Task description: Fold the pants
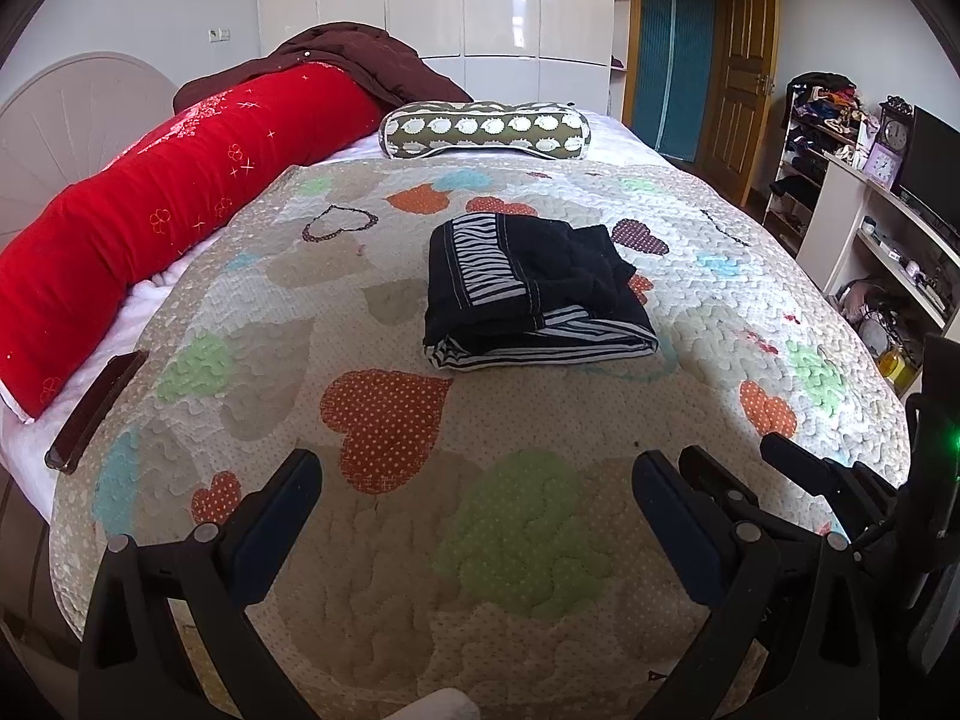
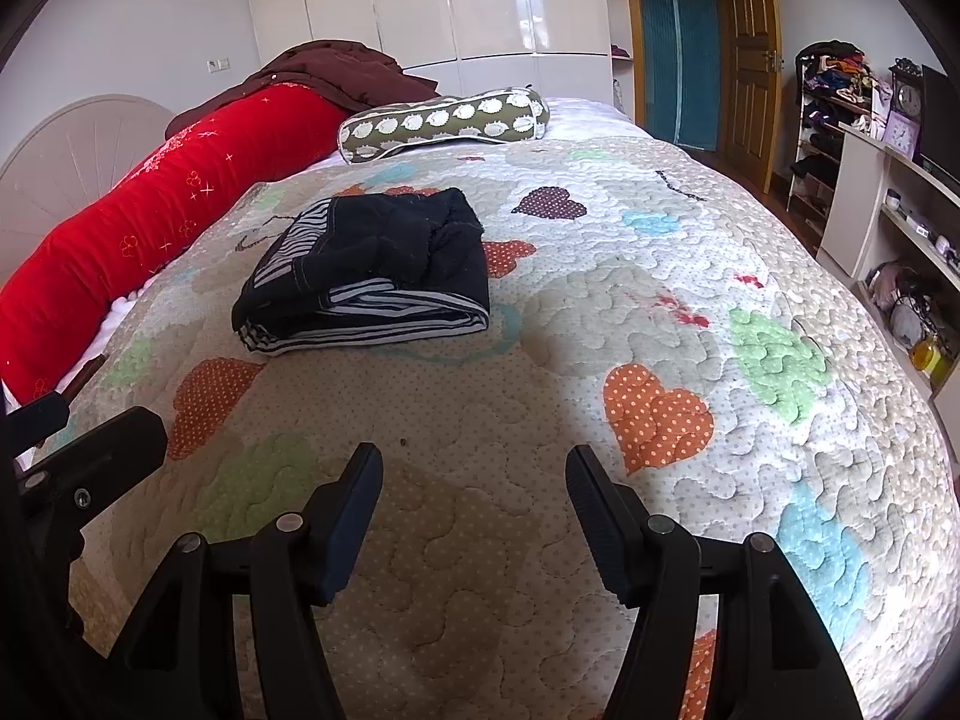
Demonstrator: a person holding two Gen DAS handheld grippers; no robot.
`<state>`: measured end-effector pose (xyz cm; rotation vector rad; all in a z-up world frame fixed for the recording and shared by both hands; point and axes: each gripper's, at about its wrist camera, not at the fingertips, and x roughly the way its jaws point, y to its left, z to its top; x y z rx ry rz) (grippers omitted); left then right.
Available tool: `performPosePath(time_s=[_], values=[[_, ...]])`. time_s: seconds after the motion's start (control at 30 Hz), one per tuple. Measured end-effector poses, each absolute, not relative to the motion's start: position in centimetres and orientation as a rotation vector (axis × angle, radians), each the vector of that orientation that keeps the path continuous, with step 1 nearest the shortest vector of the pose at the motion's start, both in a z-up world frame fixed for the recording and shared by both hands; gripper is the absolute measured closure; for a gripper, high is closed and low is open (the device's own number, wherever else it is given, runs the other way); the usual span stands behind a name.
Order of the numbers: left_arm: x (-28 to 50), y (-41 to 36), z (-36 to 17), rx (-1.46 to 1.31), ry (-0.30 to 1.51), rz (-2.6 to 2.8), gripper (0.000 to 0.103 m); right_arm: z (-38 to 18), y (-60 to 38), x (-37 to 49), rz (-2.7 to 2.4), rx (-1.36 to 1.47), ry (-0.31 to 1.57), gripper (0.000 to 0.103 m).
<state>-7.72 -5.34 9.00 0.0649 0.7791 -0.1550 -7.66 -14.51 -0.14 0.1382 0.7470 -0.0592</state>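
Black pants (image 1: 534,288) with a zebra-striped band lie folded into a compact bundle on the heart-patterned quilt (image 1: 420,540), a bit beyond the middle of the bed. In the right wrist view the same pants (image 2: 372,276) sit up and to the left. My left gripper (image 1: 477,480) hovers open over the quilt, well short of the pants, holding nothing. My right gripper (image 2: 474,474) is open too, with bare quilt (image 2: 600,330) between its fingers. The right gripper's body (image 1: 840,480) shows at the left view's lower right; the left one (image 2: 78,468) at the right view's left edge.
A long red bolster (image 1: 150,228) runs along the bed's left side, with a dark brown garment (image 1: 360,60) piled at its far end. A patterned roll pillow (image 1: 486,132) lies at the head. A dark flat object (image 1: 96,414) rests at the left edge. Shelves and a desk (image 1: 870,210) stand on the right.
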Motion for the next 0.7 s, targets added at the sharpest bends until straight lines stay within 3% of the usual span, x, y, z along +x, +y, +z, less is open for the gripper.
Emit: performPosePath(time_s=[0.7], values=[[-7.44, -5.22, 8.37, 0.047, 0.808, -0.163, 0.0, -0.4, -15.0, -7.66, -0.067, 0.154, 0.755, 0.035]])
